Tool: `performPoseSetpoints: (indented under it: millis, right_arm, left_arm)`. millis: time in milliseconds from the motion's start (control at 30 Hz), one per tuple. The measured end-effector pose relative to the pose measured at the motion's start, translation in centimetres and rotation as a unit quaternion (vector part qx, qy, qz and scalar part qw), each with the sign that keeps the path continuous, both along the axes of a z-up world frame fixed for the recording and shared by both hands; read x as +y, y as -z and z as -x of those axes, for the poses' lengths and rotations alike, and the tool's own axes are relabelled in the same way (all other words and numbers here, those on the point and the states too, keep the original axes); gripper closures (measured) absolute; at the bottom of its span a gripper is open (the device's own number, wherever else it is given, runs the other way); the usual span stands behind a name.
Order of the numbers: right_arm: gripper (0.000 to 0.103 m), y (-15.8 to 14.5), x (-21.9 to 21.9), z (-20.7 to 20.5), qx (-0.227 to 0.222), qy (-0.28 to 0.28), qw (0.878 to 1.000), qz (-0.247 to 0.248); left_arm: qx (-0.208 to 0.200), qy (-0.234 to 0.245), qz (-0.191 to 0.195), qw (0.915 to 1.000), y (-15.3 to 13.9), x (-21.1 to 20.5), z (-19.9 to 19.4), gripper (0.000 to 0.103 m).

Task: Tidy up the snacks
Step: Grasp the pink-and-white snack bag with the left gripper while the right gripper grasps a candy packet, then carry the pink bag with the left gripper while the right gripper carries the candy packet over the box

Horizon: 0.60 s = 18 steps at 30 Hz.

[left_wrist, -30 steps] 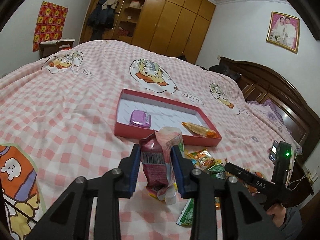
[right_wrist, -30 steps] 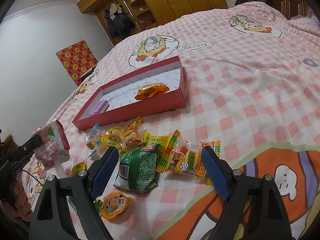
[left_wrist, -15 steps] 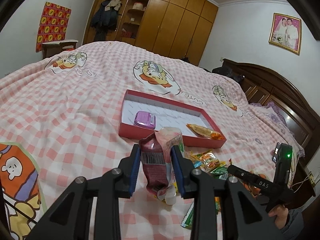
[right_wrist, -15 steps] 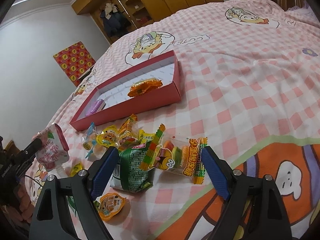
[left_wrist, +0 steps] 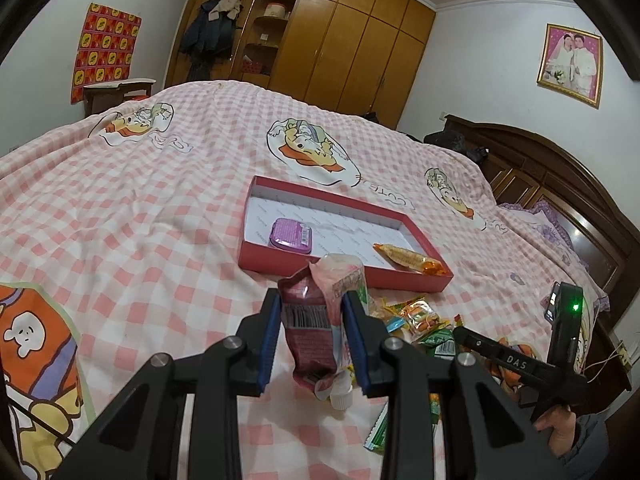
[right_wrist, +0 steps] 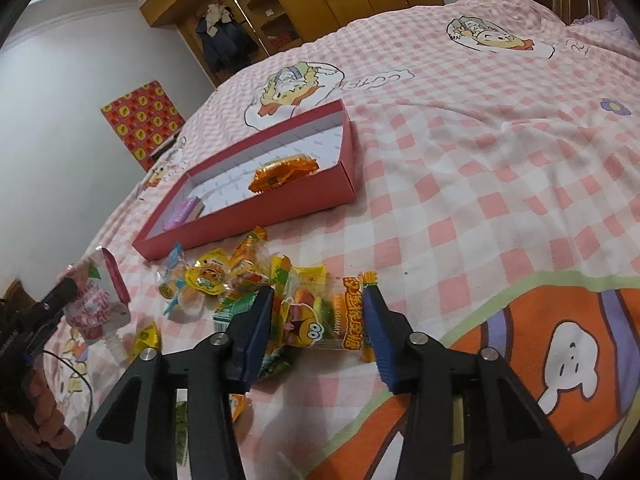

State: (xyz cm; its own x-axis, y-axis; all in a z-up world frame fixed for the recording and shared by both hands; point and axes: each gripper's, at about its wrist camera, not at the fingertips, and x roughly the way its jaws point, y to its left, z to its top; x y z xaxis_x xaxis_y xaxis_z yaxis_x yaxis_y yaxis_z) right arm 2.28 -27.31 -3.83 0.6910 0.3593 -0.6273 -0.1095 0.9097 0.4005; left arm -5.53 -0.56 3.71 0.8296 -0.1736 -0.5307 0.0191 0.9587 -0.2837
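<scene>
My left gripper [left_wrist: 311,300] is shut on a pink spouted drink pouch [left_wrist: 310,332], held above the bedspread just short of the red box [left_wrist: 344,268]; the pouch [right_wrist: 98,304] also shows at the left of the right wrist view. In the box lie a purple tin [left_wrist: 291,233] and an orange wrapped snack [left_wrist: 408,260]. My right gripper [right_wrist: 318,296] is low over the bed, its jaws closing on a clear burger gummy pack [right_wrist: 316,320], with both pads against the pack's ends. Several loose snack packets [right_wrist: 216,280] lie between it and the red box [right_wrist: 256,216].
Everything rests on a pink checked bedspread [left_wrist: 120,208] with cartoon prints. A green packet [left_wrist: 380,428] lies near the front edge. A dark wooden headboard [left_wrist: 560,184] stands at the right and a wardrobe [left_wrist: 340,40] behind the bed. A person's hand [left_wrist: 556,432] holds the right gripper.
The right gripper's jaws have narrowed from wide open around the green packet and gummy pack to squeezing the gummy pack alone. The left gripper holds the pouch in the same spot.
</scene>
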Motion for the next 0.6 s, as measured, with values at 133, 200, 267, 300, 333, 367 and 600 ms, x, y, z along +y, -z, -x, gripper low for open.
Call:
performPoseSetpoints:
  millis: [133, 200, 267, 300, 333, 367, 600]
  right_arm:
    - [0.065, -0.3, 0.4, 0.3, -0.008, 0.0, 1.0, 0.017]
    - [0.066, -0.5, 0.4, 0.5, -0.016, -0.001, 1.0, 0.017]
    - [0.066, -0.8, 0.3, 0.9, -0.027, 0.003, 0.999, 0.016]
    - [0.066, -1.0, 0.2, 1.1, -0.032, 0.005, 0.999, 0.014]
    - [0.066, -1.1, 0.1, 1.2, -0.037, 0.006, 0.999, 0.01]
    - [0.066, -1.2, 0.0, 1.3, -0.04, 0.007, 0.999, 0.007]
    - [0.066, -1.9, 0.2, 1.4, -0.057, -0.003, 0.998, 0.001]
  left_arm:
    - [0.002, -0.002, 0.002, 1.0, 0.1, 0.1, 0.0, 0.07]
    - [0.003, -0.003, 0.002, 1.0, 0.1, 0.1, 0.1, 0.07]
    - [0.002, -0.003, 0.003, 1.0, 0.2, 0.2, 0.2, 0.07]
    - [0.002, -0.004, 0.003, 1.0, 0.2, 0.4, 0.1, 0.07]
    - [0.001, -0.007, 0.005, 1.0, 0.2, 0.5, 0.1, 0.07]
    - [0.002, -0.008, 0.005, 1.0, 0.2, 0.5, 0.0, 0.07]
    - [0.008, -0.017, -0.002, 0.9998, 0.1, 0.6, -0.3, 0.07]
